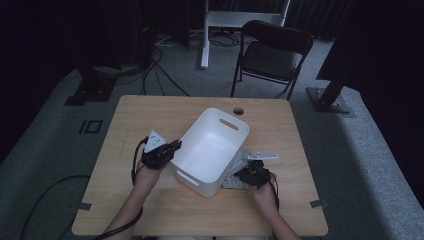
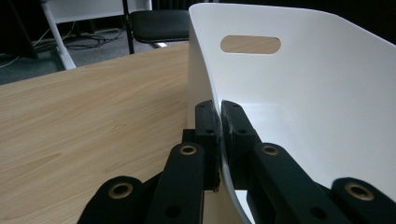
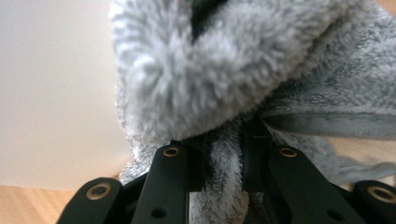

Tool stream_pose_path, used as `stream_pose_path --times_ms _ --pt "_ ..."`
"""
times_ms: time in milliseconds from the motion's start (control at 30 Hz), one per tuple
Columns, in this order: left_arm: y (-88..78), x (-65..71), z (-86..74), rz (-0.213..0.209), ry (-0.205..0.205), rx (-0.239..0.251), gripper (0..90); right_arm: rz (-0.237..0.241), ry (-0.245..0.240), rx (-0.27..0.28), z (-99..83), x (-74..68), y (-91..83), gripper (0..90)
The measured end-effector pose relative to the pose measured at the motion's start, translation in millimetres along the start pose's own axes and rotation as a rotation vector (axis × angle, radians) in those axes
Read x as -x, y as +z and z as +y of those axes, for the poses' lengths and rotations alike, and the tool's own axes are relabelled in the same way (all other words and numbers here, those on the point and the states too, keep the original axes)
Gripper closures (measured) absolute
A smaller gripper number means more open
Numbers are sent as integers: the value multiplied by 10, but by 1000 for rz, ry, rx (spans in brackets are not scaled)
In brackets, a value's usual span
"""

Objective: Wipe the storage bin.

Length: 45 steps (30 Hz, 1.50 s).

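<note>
The room is dim, with grey carpet (image 1: pixel 350 150), dark curtains at the far side, cables trailing on the floor at far left, and the white leg of a desk (image 1: pixel 204 35) beyond the table. A black folding chair (image 1: pixel 272 50) stands just past the table's far edge.

The light wooden table (image 1: pixel 150 210) has a round cable hole (image 1: pixel 238 110) near its far edge, just beyond the tub. Two small strips of tape sit at its near left and near right edges.

A white plastic tub (image 1: pixel 220 125) sits turned at an angle at the table's middle, with slot handles cut into its far and near end walls. It bears no readable brand, label or writing.

The left gripper (image 1: pixel 172 148) is at the tub's left long wall. In the left gripper view (image 2: pixel 219 116) its jaws are pinched tight on the thin white rim, one inside the tub and one outside.

A grey fluffy towel (image 1: pixel 239 165) lies bunched on the table, just right of the tub and touching its outer wall. Much of it is hidden under the right gripper.

The right gripper (image 1: pixel 245 172) sits at the towel's near end. The right gripper view (image 3: pixel 223 154) has its jaws nearly closed, with a fold of the pile clamped between them and the tub's white wall (image 3: pixel 51 93) to the left. The fabric fills the frame, so its far edge cannot be made out.
</note>
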<state>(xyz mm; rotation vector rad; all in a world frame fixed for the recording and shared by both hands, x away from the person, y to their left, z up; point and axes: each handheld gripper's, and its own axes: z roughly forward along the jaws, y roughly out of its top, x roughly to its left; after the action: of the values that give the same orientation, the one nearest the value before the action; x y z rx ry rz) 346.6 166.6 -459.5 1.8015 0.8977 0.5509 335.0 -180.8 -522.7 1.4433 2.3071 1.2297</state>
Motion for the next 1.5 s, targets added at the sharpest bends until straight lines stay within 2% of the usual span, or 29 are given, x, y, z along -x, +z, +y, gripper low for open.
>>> stream_pose_path --times_ms 133,200,333,400,433,467,500,567,700,767,867,1033,1233,1300,1500 --pt "2 2 3 14 -3 -3 864 7 17 -19 -14 36 40 760" --pt "2 3 4 27 -6 -3 866 0 8 -24 -4 26 24 760" --pt "1 17 -3 34 -11 3 869 4 -10 -8 27 23 -99 759" --pt "2 15 -4 32 -12 5 870 11 -11 25 70 22 -241 759" --pt "2 15 -4 32 -12 5 871 11 -11 25 70 22 -241 759" --pt "6 15 -2 30 -13 5 871 14 -12 52 96 12 -328 759" --pt "6 15 -2 30 -13 5 871 21 -17 109 145 -23 -519 759" --pt "5 17 -2 31 -12 4 871 40 -17 169 178 -71 -705 758" --pt "7 18 -2 31 -12 5 871 82 -45 228 215 -228 -910 759" --pt "4 22 -3 34 -10 4 871 96 -63 223 217 -299 -899 758" --pt "5 28 -1 31 -8 3 872 94 -98 191 202 -392 -779 758" --pt "11 28 4 24 -9 0 871 80 -110 161 158 -458 -602 759" --pt "8 32 3 24 -7 0 870 65 -110 121 98 -434 -478 759" --pt "5 39 3 28 -2 -1 868 65 -94 104 87 -387 -421 758" --pt "7 34 3 21 3 0 866 57 -98 99 95 -364 -386 758"
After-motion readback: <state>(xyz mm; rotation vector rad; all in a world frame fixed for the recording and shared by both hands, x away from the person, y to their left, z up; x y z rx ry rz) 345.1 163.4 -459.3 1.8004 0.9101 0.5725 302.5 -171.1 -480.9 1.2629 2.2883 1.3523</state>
